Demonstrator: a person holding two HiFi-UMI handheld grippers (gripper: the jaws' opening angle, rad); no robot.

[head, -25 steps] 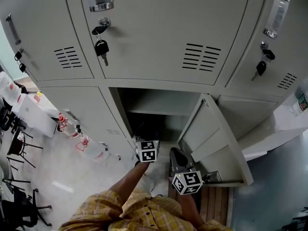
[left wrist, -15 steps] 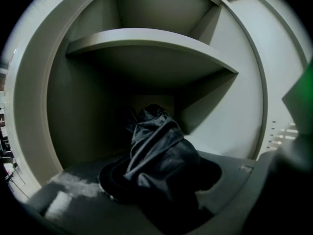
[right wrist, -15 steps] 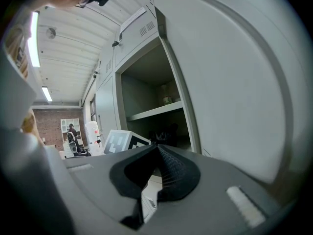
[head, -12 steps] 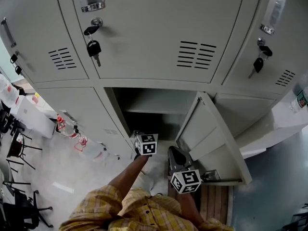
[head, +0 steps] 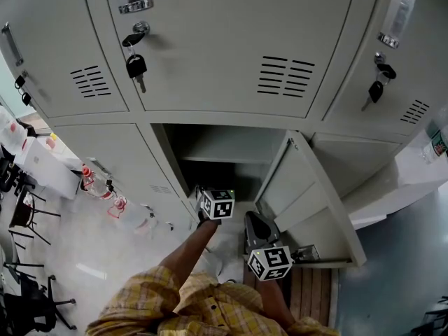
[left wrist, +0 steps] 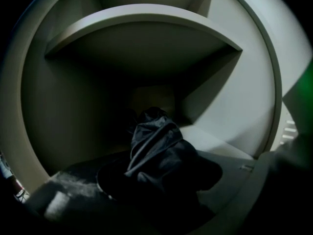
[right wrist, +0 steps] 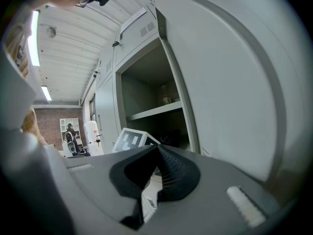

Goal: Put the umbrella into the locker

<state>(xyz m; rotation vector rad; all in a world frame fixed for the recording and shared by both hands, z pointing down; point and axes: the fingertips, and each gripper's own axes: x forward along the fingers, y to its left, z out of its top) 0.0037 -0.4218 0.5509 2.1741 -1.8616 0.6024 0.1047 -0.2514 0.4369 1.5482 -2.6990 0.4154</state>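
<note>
The middle lower locker stands open, its door swung out to the right. My left gripper reaches into it under the inner shelf; its marker cube shows at the opening. A folded dark umbrella lies between its jaws, pointing toward the locker's back. Those jaws have just been opening a little, and the pads still touch the fabric. My right gripper is shut with nothing in it, and hangs beside the door's lower edge with its cube toward me.
Closed lockers surround the open one, with keys hanging from the upper doors. Bottles stand on the floor at the left, with chairs further out. A slatted wooden board lies under the open door.
The left gripper's cube has shifted a little further into the locker opening and rolled slightly. The right gripper has stayed where it was.
</note>
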